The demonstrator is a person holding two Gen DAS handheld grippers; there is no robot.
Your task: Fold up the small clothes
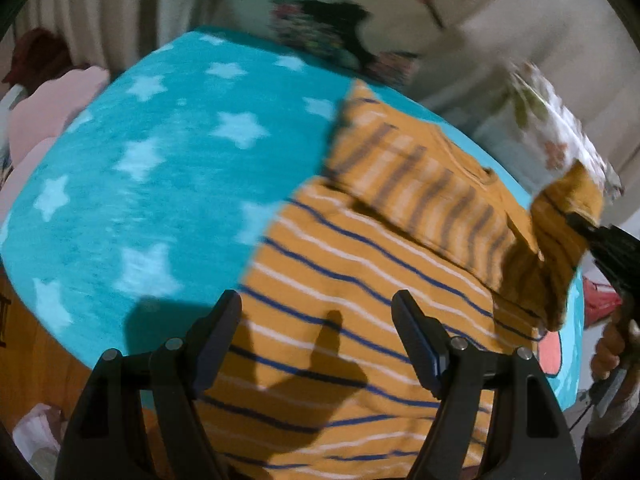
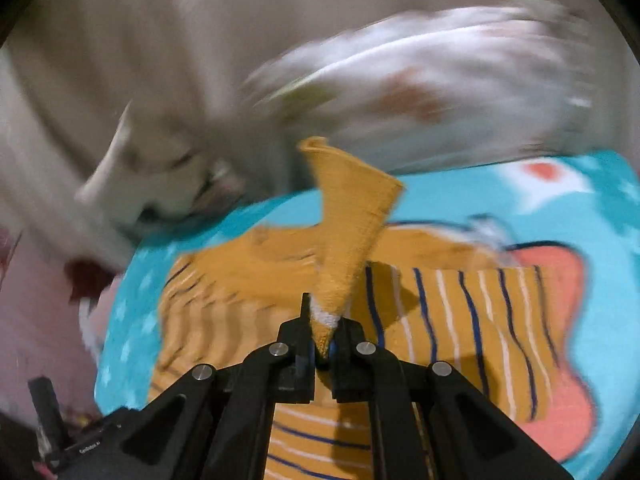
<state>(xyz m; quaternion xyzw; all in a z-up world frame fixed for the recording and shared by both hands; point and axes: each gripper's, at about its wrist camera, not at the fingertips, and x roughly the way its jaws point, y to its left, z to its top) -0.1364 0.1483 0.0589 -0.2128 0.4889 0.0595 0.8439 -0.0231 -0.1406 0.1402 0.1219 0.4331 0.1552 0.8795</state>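
A small mustard-orange shirt with blue and white stripes lies on a turquoise star blanket. My left gripper hangs open over the shirt's near part, nothing between its fingers. At the right edge of the left wrist view my right gripper is shut on the shirt's cuff, and the sleeve hangs lifted off the body. In the right wrist view the right gripper pinches that orange ribbed cuff, which stands up above the striped shirt. The view is motion-blurred.
The blanket carries a salmon and white cartoon print. A floral white cloth lies past the blanket at the right, dark patterned fabric at the back, pink fabric at the left. A hand shows at the right edge.
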